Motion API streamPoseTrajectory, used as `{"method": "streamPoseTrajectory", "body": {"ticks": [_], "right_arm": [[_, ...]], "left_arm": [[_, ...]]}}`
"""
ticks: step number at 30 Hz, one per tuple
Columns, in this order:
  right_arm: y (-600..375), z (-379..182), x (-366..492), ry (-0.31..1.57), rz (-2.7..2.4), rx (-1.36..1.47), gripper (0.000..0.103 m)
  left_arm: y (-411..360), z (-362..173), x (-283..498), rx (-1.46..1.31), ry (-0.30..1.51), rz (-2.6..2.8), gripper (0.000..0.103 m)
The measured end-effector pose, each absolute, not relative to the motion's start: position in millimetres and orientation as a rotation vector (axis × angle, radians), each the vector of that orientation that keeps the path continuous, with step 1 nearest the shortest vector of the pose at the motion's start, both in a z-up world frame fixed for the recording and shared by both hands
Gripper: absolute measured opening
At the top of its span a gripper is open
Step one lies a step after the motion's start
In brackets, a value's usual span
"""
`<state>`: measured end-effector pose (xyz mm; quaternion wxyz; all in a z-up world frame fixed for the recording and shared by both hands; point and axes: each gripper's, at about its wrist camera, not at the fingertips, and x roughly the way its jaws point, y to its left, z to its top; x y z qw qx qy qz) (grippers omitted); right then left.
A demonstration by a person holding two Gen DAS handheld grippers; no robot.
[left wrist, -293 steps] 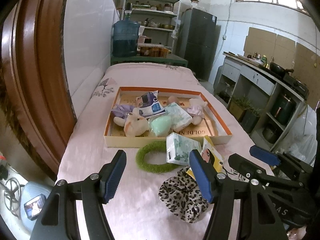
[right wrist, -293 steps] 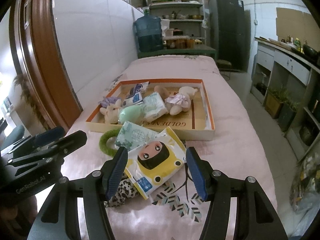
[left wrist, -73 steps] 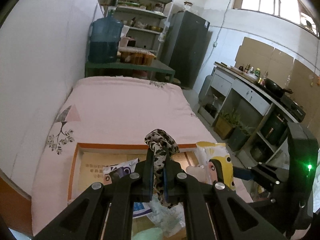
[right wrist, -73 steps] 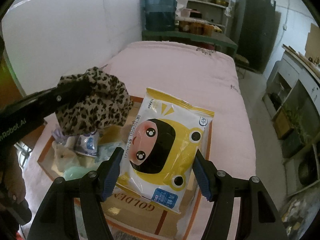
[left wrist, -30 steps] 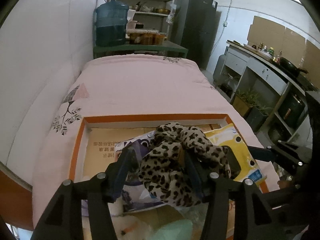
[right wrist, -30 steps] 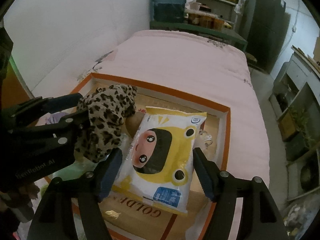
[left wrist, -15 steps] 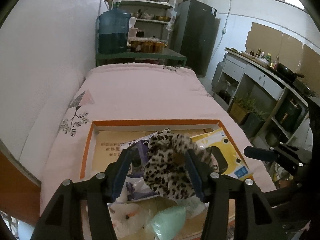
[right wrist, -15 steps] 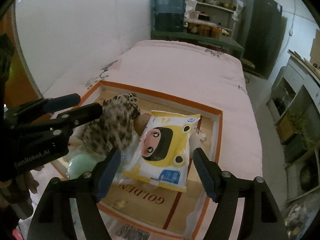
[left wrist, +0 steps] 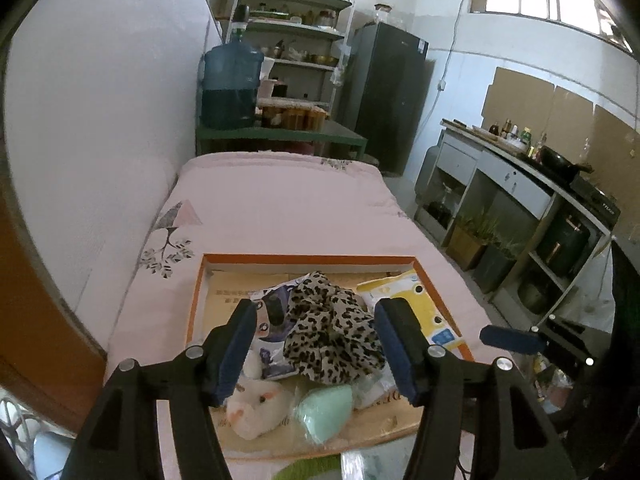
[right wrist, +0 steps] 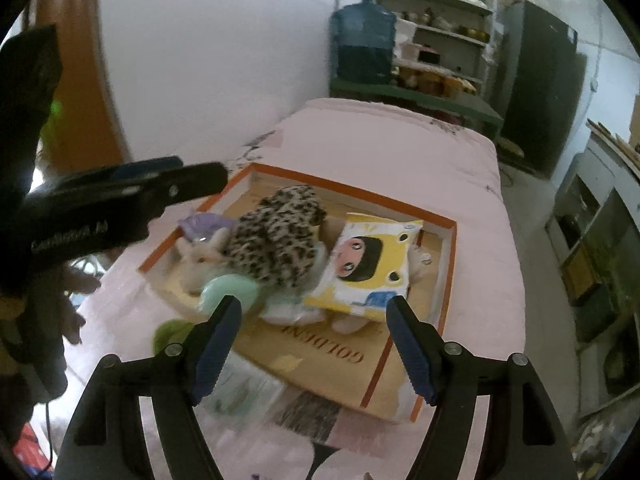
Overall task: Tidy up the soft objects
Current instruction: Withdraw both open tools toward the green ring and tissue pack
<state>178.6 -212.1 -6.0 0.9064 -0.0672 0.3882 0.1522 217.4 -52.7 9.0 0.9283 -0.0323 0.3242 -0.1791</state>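
Note:
The leopard-print scrunchie point(left wrist: 332, 332) lies on top of the pile in the orange-rimmed box point(left wrist: 308, 258). My left gripper point(left wrist: 316, 344) hangs above and behind it. Its jaws are opening, and its pads stand clear of the cloth on both sides. Beside the scrunchie point(right wrist: 276, 240), the yellow wipes pack point(right wrist: 368, 264) rests flat in the box point(right wrist: 448, 272). My right gripper point(right wrist: 312, 344) is open and drawn back over the box's near edge, with nothing between its pads. The left gripper point(right wrist: 120, 196) shows at the left of the right wrist view.
A white plush toy point(left wrist: 256, 404) and a mint green soft piece point(left wrist: 324, 408) lie in the box's near part. A green ring point(right wrist: 168, 330) and a pale tissue pack point(right wrist: 240, 392) lie on the pink bedcover before the box. The wall runs along the left, and kitchen counters stand to the right.
Both grippers have drawn back and up from the box. The scrunchie and the yellow pack stay in it, now farther from the fingers. The left jaws stand wider.

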Motion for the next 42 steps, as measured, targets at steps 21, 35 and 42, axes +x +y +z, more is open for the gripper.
{"method": "streamPoseTrajectory", "body": {"ticks": [21,35,42], "right_arm": [[-190.7,-13.7,115.0,0.794,0.390,-0.066,0.076],[-200.2,-63.0,123.5,0.926,0.357,0.350,0.077],[-197.8,-80.1,136.4,0.947,0.327,0.444,0.078]], "left_arm": [[-18.2,14.1,132.4,-0.085,0.596,-0.319,0.061],[16.7,-25.9,112.8,-0.157,0.636,-0.300,0.061],[23.1,-44.5,115.7,-0.161,0.666,-0.310,0.061]]}}
